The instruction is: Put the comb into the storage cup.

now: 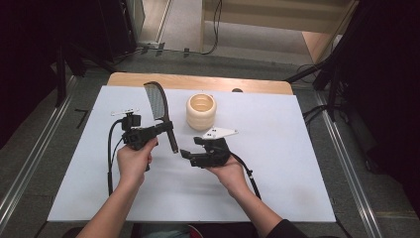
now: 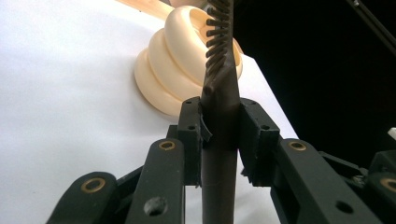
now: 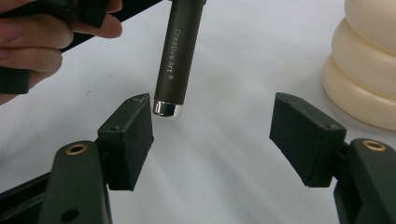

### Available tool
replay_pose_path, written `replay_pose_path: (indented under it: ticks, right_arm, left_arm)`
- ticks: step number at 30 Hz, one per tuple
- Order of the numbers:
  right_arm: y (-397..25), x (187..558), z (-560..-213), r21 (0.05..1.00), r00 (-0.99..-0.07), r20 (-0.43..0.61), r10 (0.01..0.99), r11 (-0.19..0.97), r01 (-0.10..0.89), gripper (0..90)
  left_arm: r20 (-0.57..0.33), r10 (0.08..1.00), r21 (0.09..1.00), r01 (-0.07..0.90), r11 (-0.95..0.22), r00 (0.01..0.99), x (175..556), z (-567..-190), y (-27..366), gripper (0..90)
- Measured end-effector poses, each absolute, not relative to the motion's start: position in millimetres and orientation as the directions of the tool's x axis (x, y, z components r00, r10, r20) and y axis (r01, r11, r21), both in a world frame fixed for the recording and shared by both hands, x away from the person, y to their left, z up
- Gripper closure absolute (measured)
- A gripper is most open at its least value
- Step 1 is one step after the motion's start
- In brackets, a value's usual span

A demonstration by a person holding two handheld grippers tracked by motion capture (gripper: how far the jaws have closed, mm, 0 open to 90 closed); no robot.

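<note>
Left gripper (image 1: pixel 166 128): jaws clamped tight on dark handle of hairbrush (image 1: pixel 159 106), pads pressing both sides of handle just below the bristles. Brush held off white table (image 1: pixel 277 148), head up and tilted toward far edge, handle end pointing down toward right gripper (image 1: pixel 187 152). Right gripper: jaws spread wide, nothing between them, holding nothing. Silver-capped handle tip (image 3: pixel 166 108) just beside one pad (image 3: pixel 132 135) in right gripper view; contact cannot be told. Cream ribbed cup (image 1: pixel 201 111) standing on table just past brush, near both grippers.
</note>
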State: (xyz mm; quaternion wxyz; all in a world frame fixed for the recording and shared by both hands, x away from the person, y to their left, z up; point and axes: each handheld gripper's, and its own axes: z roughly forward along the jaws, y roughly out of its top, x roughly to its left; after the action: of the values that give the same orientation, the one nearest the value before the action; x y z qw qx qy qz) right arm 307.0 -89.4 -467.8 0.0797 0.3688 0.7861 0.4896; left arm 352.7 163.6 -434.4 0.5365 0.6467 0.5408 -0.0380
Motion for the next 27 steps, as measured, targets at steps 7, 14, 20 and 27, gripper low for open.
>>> replay_pose_path:
  ticks: [7, 14, 20, 27]
  right_arm:
    - [-97.0, 303.6, -466.6, 0.835, -0.726, 0.229, 0.648, 0.252, 0.489, 28.5]
    - [-106.1, 301.6, -469.7, 0.836, -0.727, 0.240, 0.643, 0.243, 0.491, 28.1]
    - [-110.2, 299.8, -474.4, 0.831, -0.727, 0.237, 0.644, 0.253, 0.495, 27.7]
    - [-118.3, 298.7, -474.5, 0.831, -0.730, 0.228, 0.645, 0.261, 0.491, 27.6]
  left_arm:
    - [-0.628, 0.662, 0.651, 0.743, 0.158, 0.409, 353.3, -435.1, 164.7, 73.0]
    - [-0.627, 0.656, 0.651, 0.745, 0.145, 0.420, 354.0, -436.1, 164.7, 72.9]
    - [-0.626, 0.648, 0.653, 0.746, 0.131, 0.434, 354.4, -436.5, 164.9, 73.0]
    - [-0.623, 0.644, 0.650, 0.752, 0.111, 0.444, 354.7, -437.5, 165.9, 73.0]
